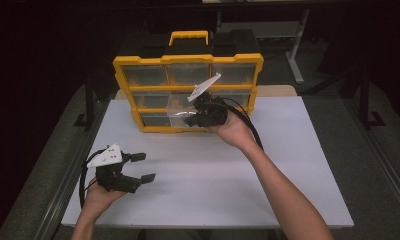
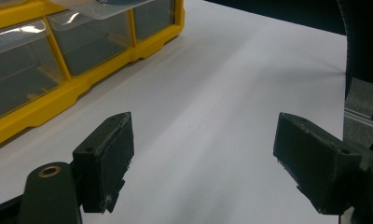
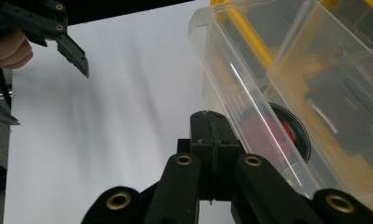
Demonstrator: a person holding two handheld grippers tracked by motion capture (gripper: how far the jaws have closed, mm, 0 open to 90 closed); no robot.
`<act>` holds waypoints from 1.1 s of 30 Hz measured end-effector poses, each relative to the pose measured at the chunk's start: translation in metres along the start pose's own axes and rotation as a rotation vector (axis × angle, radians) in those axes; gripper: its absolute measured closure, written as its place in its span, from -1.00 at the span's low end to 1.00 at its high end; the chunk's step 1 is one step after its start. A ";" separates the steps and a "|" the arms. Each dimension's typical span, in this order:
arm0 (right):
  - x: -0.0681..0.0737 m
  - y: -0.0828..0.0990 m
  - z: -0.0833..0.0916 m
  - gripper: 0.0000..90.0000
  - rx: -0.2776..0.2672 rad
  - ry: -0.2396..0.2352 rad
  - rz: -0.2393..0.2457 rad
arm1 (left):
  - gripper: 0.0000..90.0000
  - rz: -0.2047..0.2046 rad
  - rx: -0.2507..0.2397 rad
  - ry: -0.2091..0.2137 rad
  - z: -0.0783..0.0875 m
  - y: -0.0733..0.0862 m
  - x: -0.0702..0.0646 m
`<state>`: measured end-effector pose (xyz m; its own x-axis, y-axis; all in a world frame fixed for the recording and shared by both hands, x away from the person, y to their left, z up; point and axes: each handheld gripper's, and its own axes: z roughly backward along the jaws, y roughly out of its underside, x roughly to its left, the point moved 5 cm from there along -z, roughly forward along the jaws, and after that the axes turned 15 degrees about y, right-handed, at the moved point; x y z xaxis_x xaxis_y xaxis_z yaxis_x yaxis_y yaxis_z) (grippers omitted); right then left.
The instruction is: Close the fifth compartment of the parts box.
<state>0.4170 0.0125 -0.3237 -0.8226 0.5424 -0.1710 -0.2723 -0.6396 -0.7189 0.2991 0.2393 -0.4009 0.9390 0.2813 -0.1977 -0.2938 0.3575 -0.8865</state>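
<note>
Right gripper view: my right gripper (image 3: 208, 122) jaws fully closed beside clear drawer (image 3: 250, 93), pulled partway from yellow organizer (image 1: 188, 92) at desk (image 1: 288, 165) rear (whether its lip is pinched, can't tell). Drawer looks light, stiff, slick; grip front lip. Left gripper (image 1: 140, 167) jaws wide apart, empty.

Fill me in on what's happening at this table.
A person works at a yellow organizer case standing on a white table. The right hand-held gripper, jaws shut, is at a clear plastic drawer that sticks out of the case's front; whether it grips the drawer's edge is hard to tell. The left hand-held gripper hovers open over the table, holding nothing.
</note>
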 end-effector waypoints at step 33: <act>-0.014 -0.006 -0.011 0.98 0.004 0.028 -0.008 | -0.55 -0.001 0.005 -0.008 0.003 0.000 0.001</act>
<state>0.4357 0.0144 -0.3245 -0.8061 0.5624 -0.1844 -0.2804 -0.6373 -0.7178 0.2993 0.2421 -0.4002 0.9378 0.2881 -0.1939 -0.2943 0.3625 -0.8843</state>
